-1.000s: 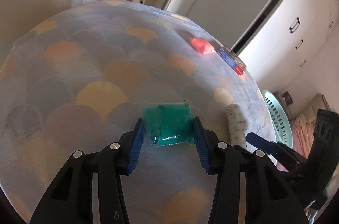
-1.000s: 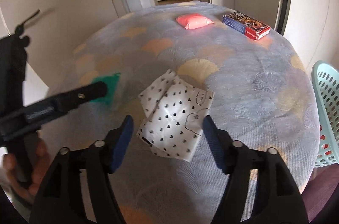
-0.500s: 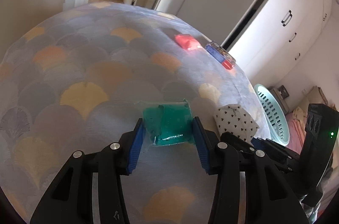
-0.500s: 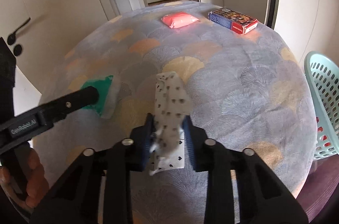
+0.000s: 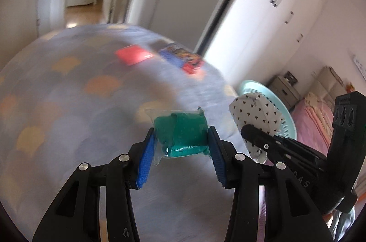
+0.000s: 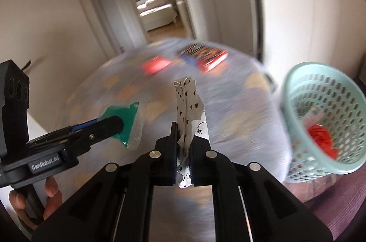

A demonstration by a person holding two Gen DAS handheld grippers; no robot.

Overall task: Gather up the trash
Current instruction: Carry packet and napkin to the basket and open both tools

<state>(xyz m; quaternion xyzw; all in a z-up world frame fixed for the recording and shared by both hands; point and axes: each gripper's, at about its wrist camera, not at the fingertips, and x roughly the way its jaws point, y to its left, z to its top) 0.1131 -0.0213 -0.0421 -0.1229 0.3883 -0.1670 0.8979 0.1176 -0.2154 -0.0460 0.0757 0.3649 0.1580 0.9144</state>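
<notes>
While each gripper (image 5: 181, 139) (image 6: 184, 139) clamps a wrapper, the basket (image 6: 295, 91) sits just past the table edge (image 6: 270, 82).

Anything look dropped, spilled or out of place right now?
Nothing stands out. The left gripper holds the green packet, the right gripper the spotted wrapper; the basket stands upright.

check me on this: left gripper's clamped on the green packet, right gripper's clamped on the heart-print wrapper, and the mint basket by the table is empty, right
Not quite: the mint basket is not empty. The right wrist view shows something red and other scraps inside it. The rest holds: the left gripper is clamped on the green packet, and the right gripper on the heart-print wrapper.
</notes>
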